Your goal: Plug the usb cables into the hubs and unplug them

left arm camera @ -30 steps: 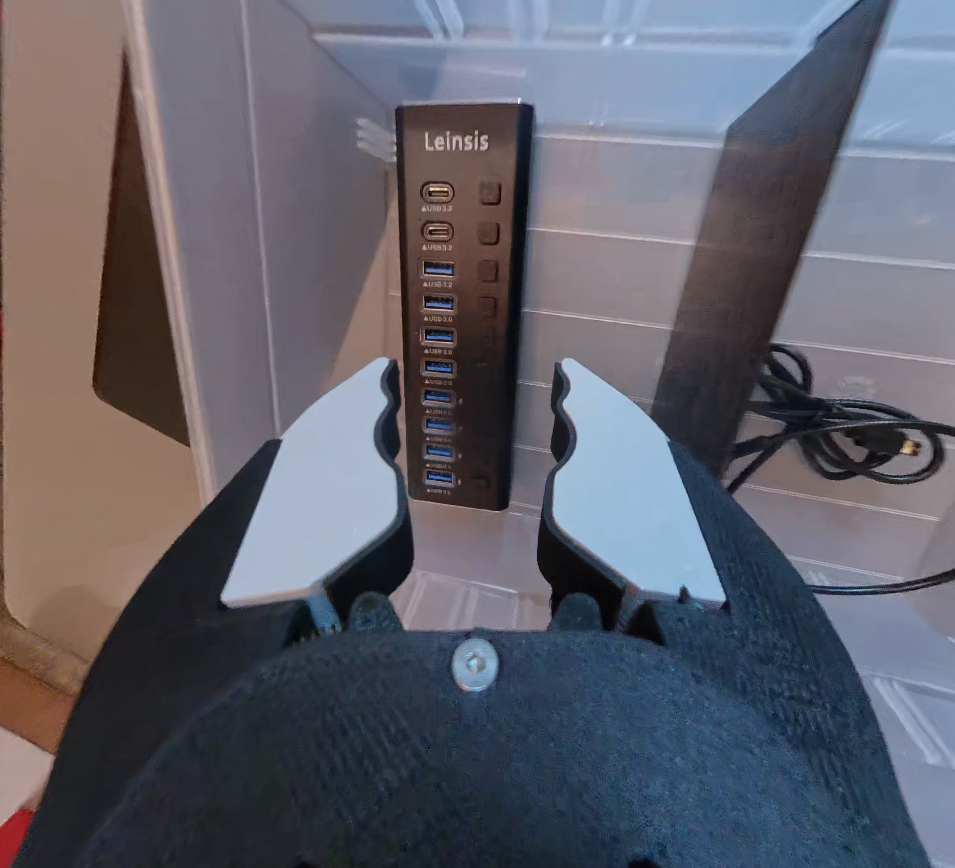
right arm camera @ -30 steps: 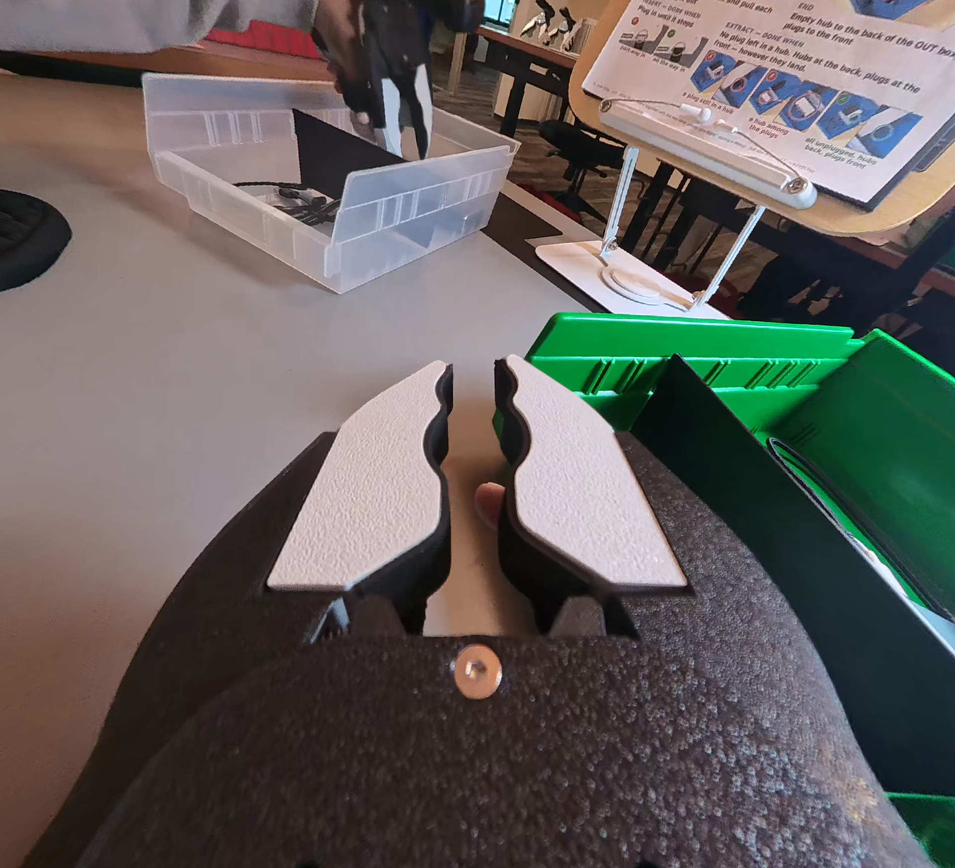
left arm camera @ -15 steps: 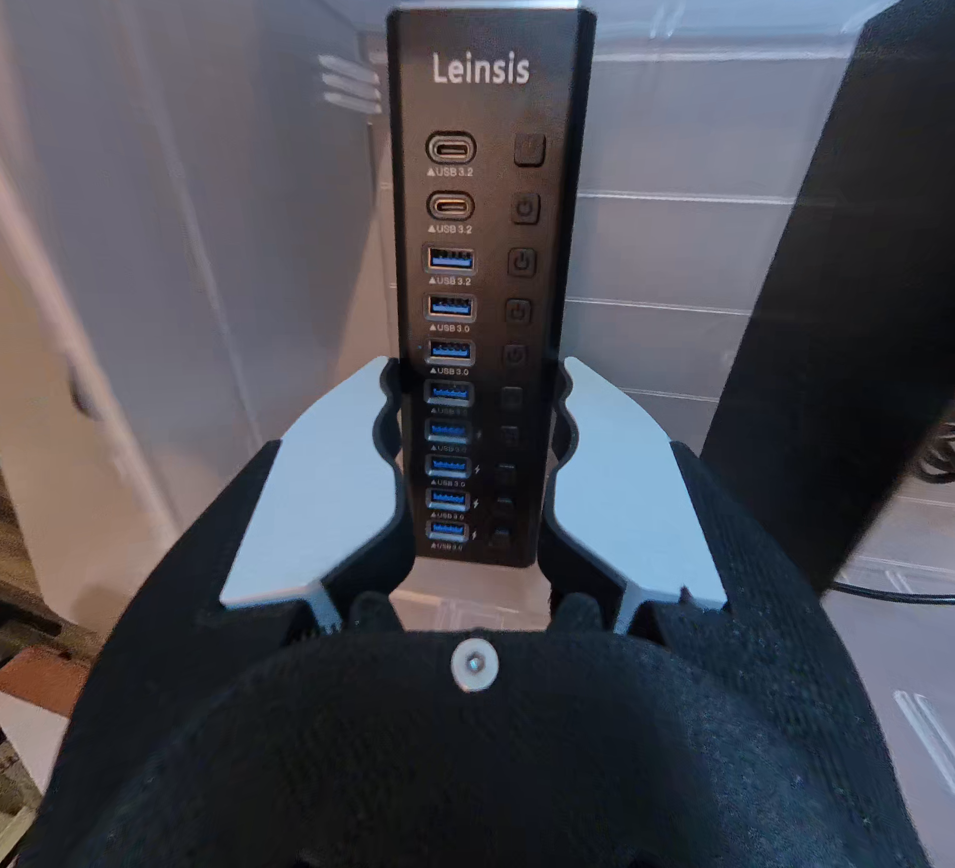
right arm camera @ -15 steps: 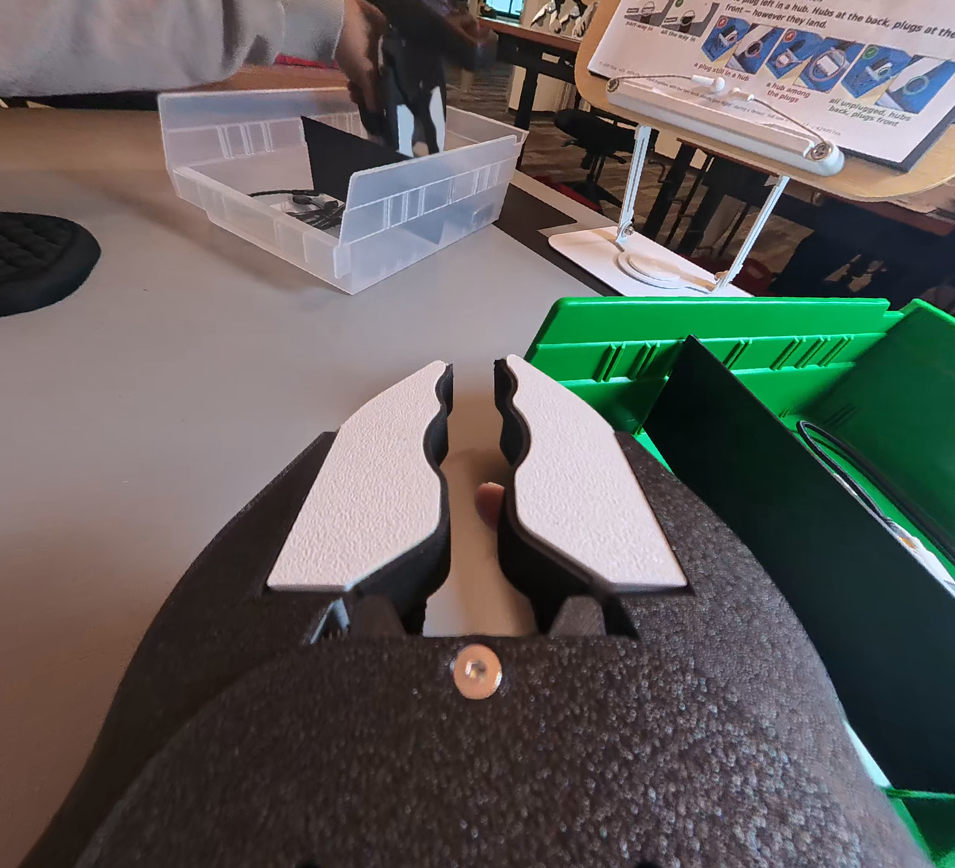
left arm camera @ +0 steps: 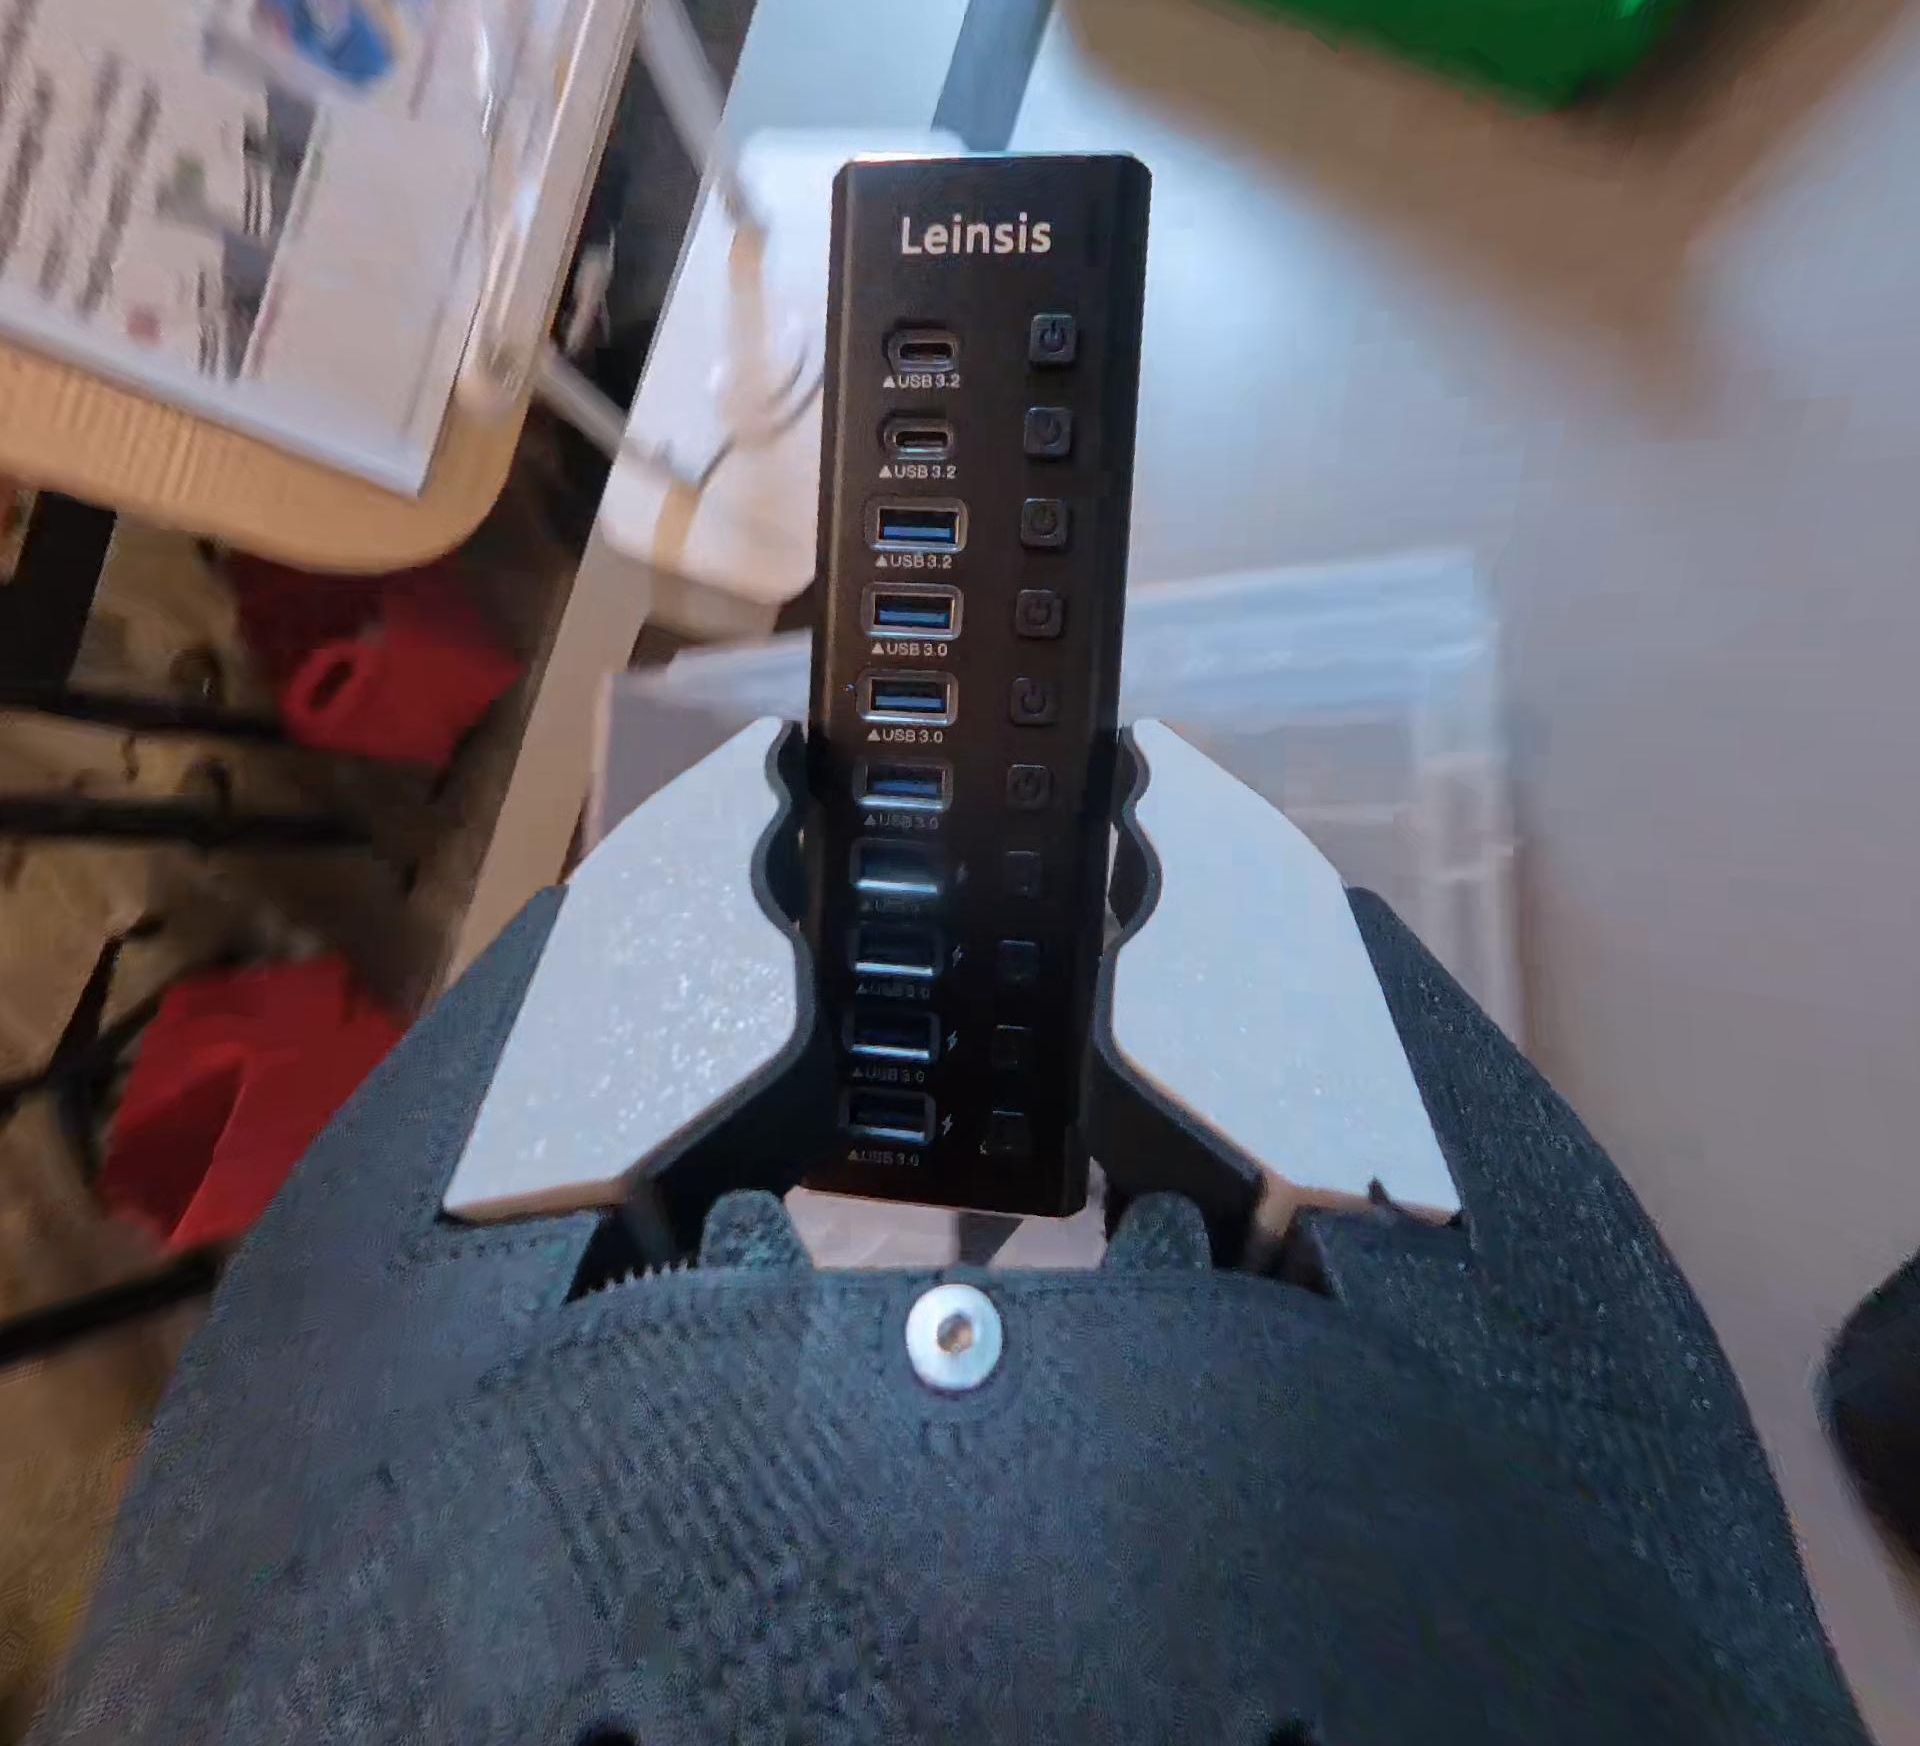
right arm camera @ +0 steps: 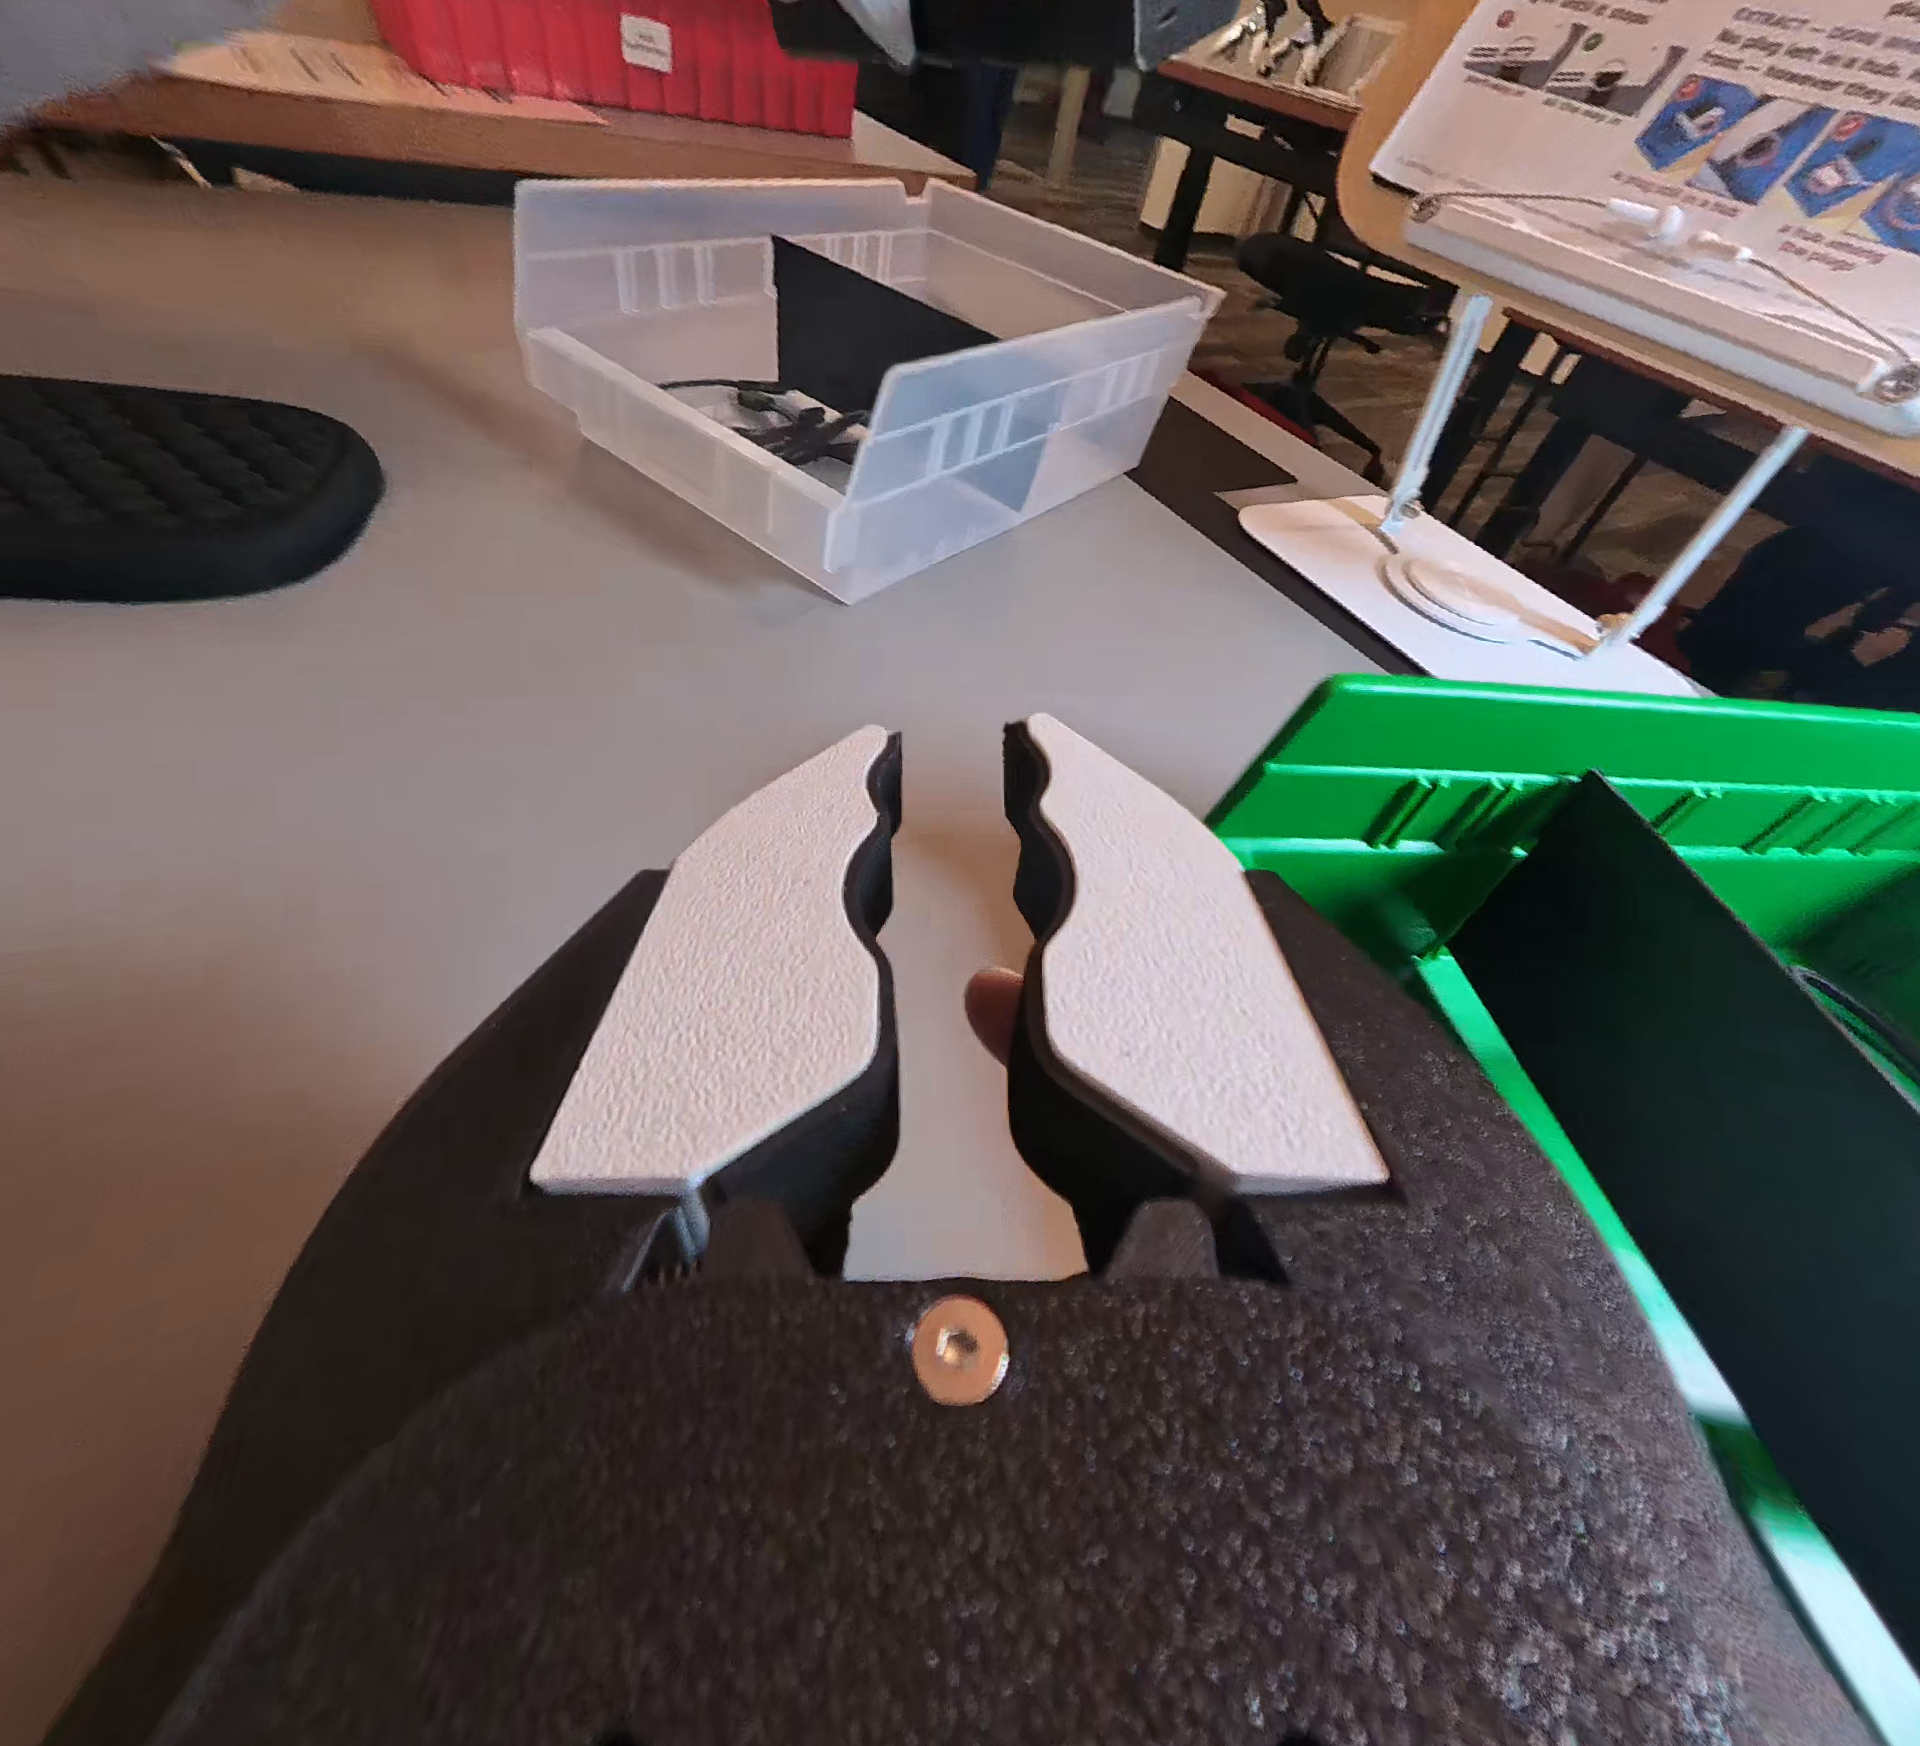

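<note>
Grey table (right arm camera: 364, 761) carries the scene: a clear bin (right arm camera: 862, 377) with a black divider and coiled cables (right arm camera: 774, 429) stands well back, a green bin (right arm camera: 1455, 803) sits just beside the right gripper (right arm camera: 951, 823), and a black mat (right arm camera: 156, 491) lies off to the left. An instruction board (right arm camera: 1662, 86) on a wire stand rises at the table's far edge.

Judging by this, the step in hand is carrying the hub (left arm camera: 977, 657) to a working spot. To do it well, keep the port face turned toward the free gripper, set the hub down flat or brace it firmly, and hold low on the body so the upper ports stay reachable. No cable is plugged in; every port visible looks empty.

Left gripper (left arm camera: 961, 761) is pinching the hub by its two long sides, around the lower half, with the hub standing out straight along the fingers. From the right view it hangs in the air above the clear bin, hub level.

Right gripper's jaws stand a narrow gap apart, holding nothing, low above bare table; a fingertip (right arm camera: 992, 1010) shows beneath them.
</note>
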Tool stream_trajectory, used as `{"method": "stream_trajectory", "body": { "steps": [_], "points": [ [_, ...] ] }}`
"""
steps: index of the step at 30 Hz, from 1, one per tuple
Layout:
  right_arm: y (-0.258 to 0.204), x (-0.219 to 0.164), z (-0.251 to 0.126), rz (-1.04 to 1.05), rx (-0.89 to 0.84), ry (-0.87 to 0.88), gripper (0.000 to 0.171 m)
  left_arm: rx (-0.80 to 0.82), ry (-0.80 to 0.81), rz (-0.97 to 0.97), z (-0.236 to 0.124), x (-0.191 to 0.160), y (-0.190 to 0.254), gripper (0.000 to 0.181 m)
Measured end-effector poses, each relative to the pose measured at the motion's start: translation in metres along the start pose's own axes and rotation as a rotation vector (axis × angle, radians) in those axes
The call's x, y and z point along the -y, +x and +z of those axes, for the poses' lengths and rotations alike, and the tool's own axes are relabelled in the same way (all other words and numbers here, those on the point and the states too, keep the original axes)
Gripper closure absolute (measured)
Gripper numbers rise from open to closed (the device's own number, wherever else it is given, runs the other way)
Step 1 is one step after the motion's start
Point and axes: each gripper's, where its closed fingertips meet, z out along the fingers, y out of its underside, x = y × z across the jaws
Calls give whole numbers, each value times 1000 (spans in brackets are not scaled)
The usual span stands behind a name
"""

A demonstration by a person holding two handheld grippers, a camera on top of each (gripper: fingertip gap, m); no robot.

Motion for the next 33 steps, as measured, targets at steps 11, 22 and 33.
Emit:
{"method": "stream_trajectory", "body": {
  "steps": [11,22,33],
  "points": [
    [-96,53,25,327,410,151,88,-425,516,0,16,99,248,124],
    [-106,28,30,289,494,109,103,-476,553,-94,32,78,265,125],
    [-92,22,14,267,493,108,111,-479,615,-197,27,79,250,116]
  ]
}}
